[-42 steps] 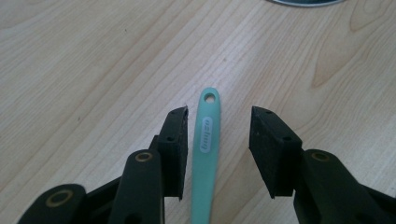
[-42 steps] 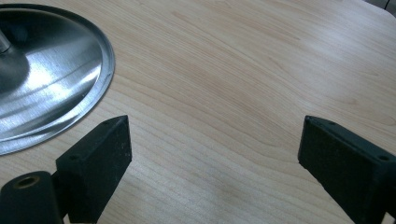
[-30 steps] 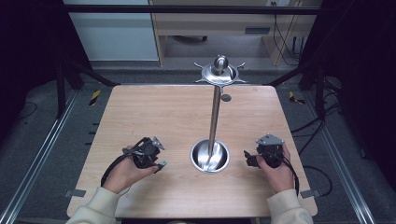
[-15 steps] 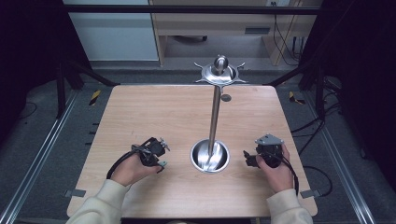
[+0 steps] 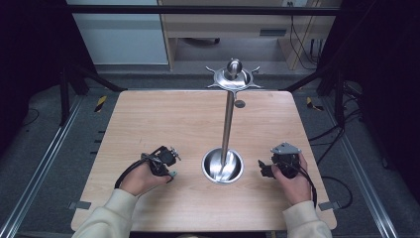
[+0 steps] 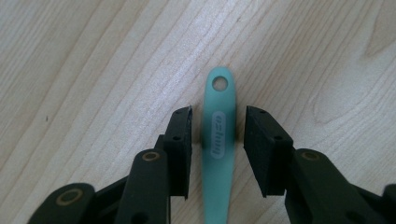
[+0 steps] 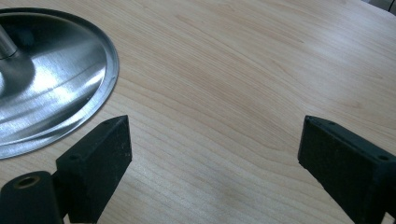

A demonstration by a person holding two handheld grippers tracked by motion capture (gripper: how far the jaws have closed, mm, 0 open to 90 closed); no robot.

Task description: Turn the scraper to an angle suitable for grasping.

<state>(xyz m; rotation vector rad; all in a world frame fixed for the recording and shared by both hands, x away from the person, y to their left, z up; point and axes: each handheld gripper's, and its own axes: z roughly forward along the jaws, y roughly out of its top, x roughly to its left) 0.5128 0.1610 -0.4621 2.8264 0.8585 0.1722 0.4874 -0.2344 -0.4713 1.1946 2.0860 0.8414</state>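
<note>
A teal utensil handle [image 6: 217, 140] with a hanging hole at its end lies flat on the wooden table [image 6: 93, 60]. My left gripper [image 6: 218, 119] is open and straddles it, with a narrow gap on each side. In the high view the handle's tip [image 5: 172, 174] peeks out below the left gripper [image 5: 167, 166], left of the metal stand's round base [image 5: 223, 167]. On the other side of the base, my right gripper [image 5: 261, 168] rests on the table. Its jaws stand wide apart with only bare wood between them [image 7: 215, 135], next to the base's rim [image 7: 105, 70].
The stand's thin pole [image 5: 228, 119] rises from the base to a hooked metal crown [image 5: 233, 77] near the table's far edge. A small dark disc [image 5: 239, 103] lies by the far edge. The table's near edge runs just under both forearms.
My left gripper has shifted right and turned, coming down over the teal handle. The right gripper has stayed put.
</note>
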